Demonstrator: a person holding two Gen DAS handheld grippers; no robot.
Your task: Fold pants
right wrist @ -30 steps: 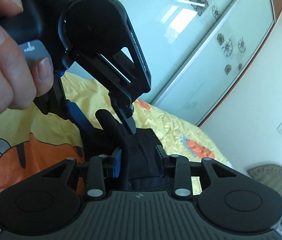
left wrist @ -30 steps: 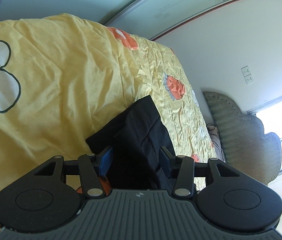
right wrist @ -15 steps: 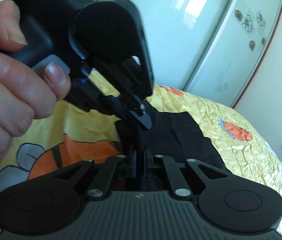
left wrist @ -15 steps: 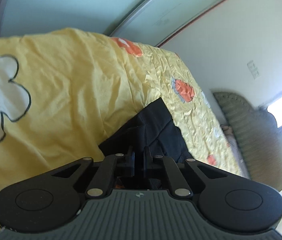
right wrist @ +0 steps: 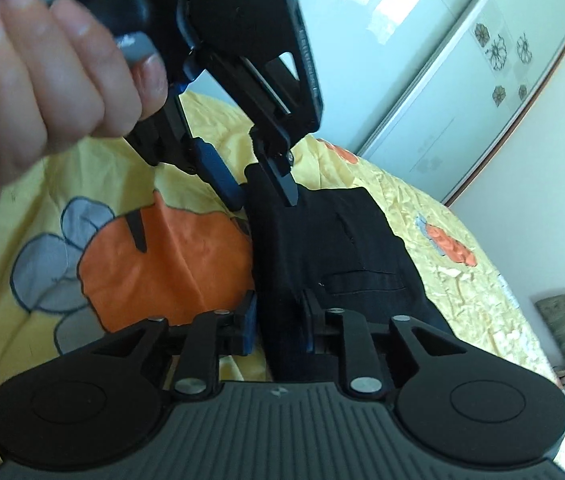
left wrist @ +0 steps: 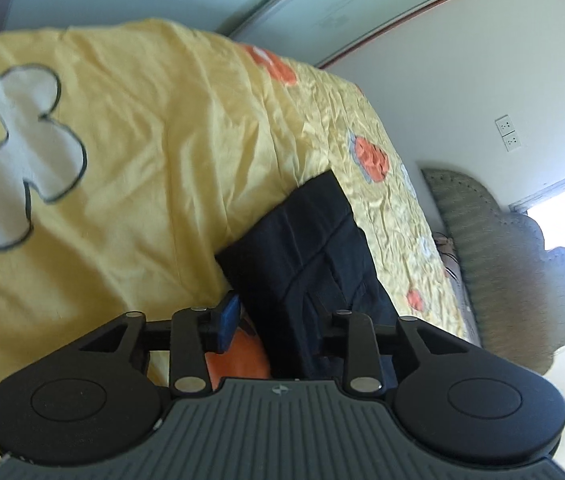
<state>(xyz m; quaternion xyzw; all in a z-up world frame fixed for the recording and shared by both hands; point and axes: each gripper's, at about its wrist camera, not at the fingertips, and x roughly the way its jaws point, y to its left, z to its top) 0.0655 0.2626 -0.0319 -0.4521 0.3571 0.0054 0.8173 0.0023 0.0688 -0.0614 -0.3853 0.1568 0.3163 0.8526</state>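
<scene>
A: Where are the pants found?

B: The black pants (left wrist: 314, 264) are seen folded on the yellow bedspread (left wrist: 130, 168), at about 5 o'clock in the left wrist view. In the right wrist view the pants (right wrist: 330, 256) are seen at centre, with an orange flower print (right wrist: 162, 264) at 9 o'clock.

A: How are the tongs set?

B: The left gripper (left wrist: 276, 322) is spread, with a fold of cloth lying loose between its fingers. The right gripper (right wrist: 278, 320) is likewise spread around the near edge. The left gripper (right wrist: 262, 196) is seen at 12 o'clock, held by a hand (right wrist: 50, 64).
</scene>
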